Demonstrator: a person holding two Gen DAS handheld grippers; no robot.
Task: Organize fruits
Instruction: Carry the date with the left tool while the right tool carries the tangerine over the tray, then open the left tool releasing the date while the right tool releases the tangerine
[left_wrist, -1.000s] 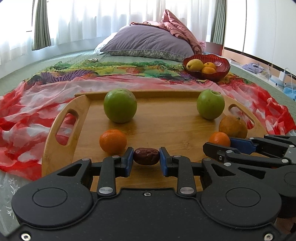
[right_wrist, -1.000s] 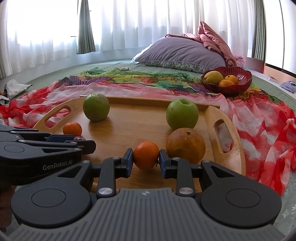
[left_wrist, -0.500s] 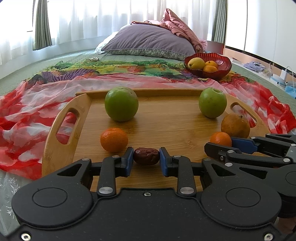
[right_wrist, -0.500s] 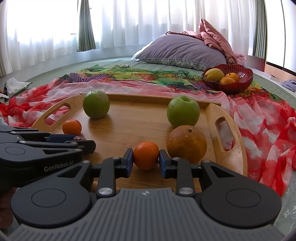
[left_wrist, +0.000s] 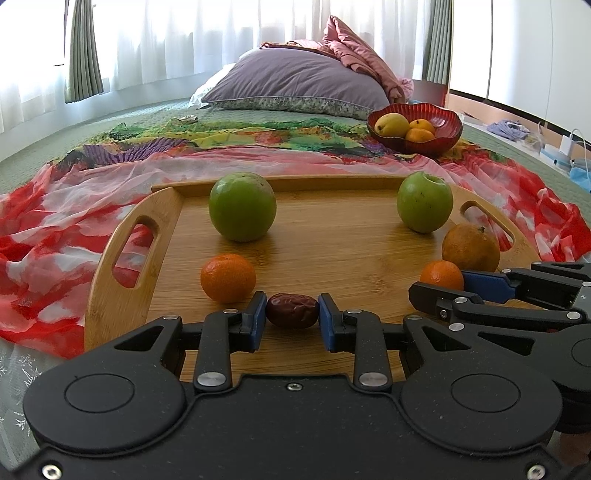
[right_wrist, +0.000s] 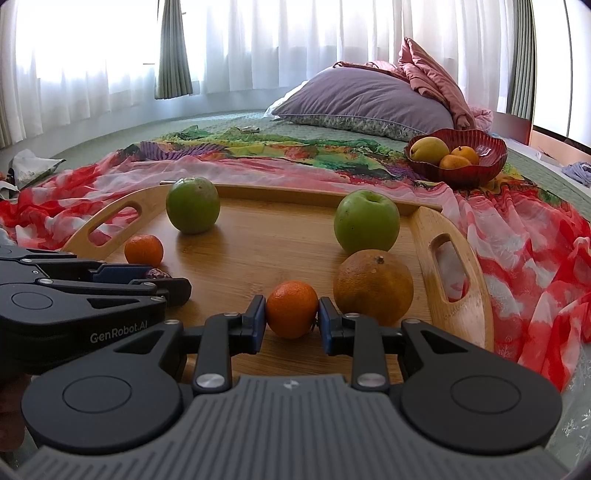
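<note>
A wooden tray lies on a red patterned cloth. My left gripper is shut on a dark red date at the tray's near edge. My right gripper is shut on a small mandarin, next to a large dull orange. Two green apples stand at the tray's back. Another mandarin sits left of the date. In the left wrist view the right gripper shows at the right with its mandarin.
A red bowl with a yellow pear and two oranges stands beyond the tray at the back right. A purple pillow and pink bedding lie behind it. The cloth spreads around the tray on the bed.
Both views have crept slightly closer to the tray. The date and the mandarin stay gripped in the same place.
</note>
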